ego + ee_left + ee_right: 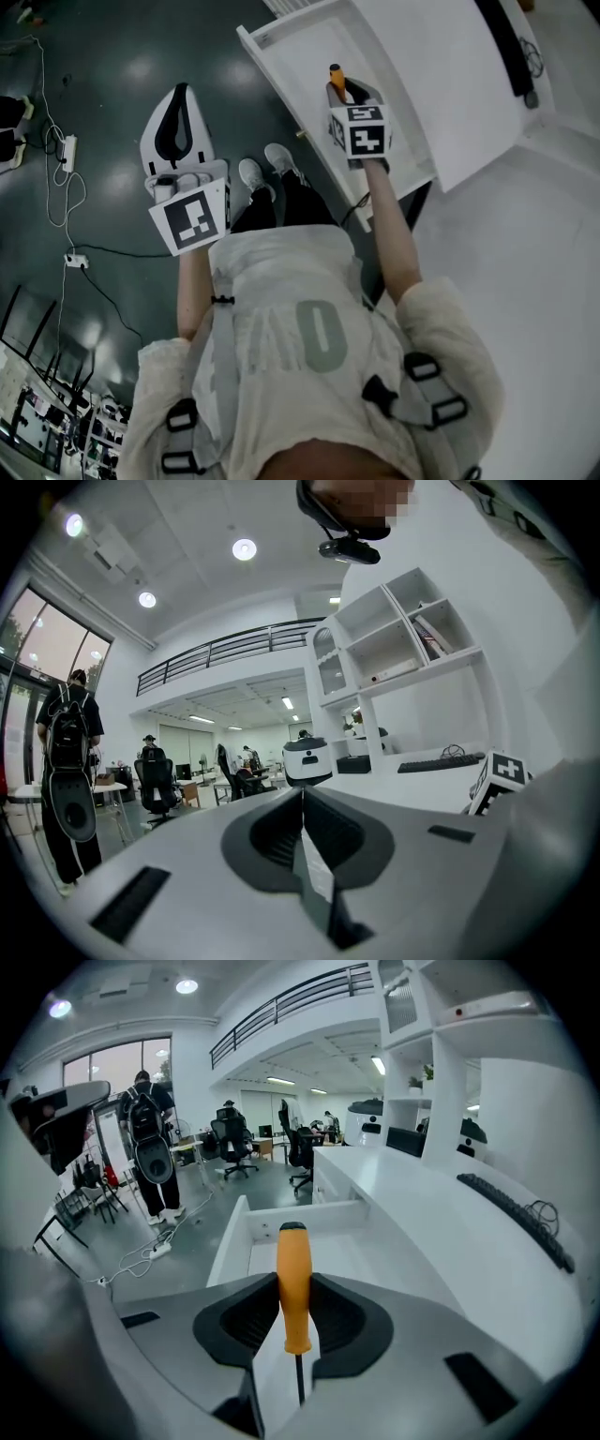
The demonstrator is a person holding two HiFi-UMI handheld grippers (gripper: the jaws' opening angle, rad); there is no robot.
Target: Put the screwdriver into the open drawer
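My right gripper (292, 1321) is shut on the screwdriver (292, 1283), an orange handle with a thin dark shaft that points back toward me. It hangs over the open white drawer (232, 1241), pointing down into it. In the head view the orange screwdriver handle (337, 73) sticks out past the right gripper (349, 92) above the drawer (281, 70). My left gripper (178, 131) is held out over the dark floor to the left, its jaws pressed together with nothing between them. In its own view the left gripper (302, 841) points level into the room.
The white desk (525, 244) runs along the right, with a black keyboard (506, 42) on it. Cables and a power strip (67, 150) lie on the floor at left. My shoes (267, 169) stand beside the drawer front. People and office chairs (230, 1138) are farther off.
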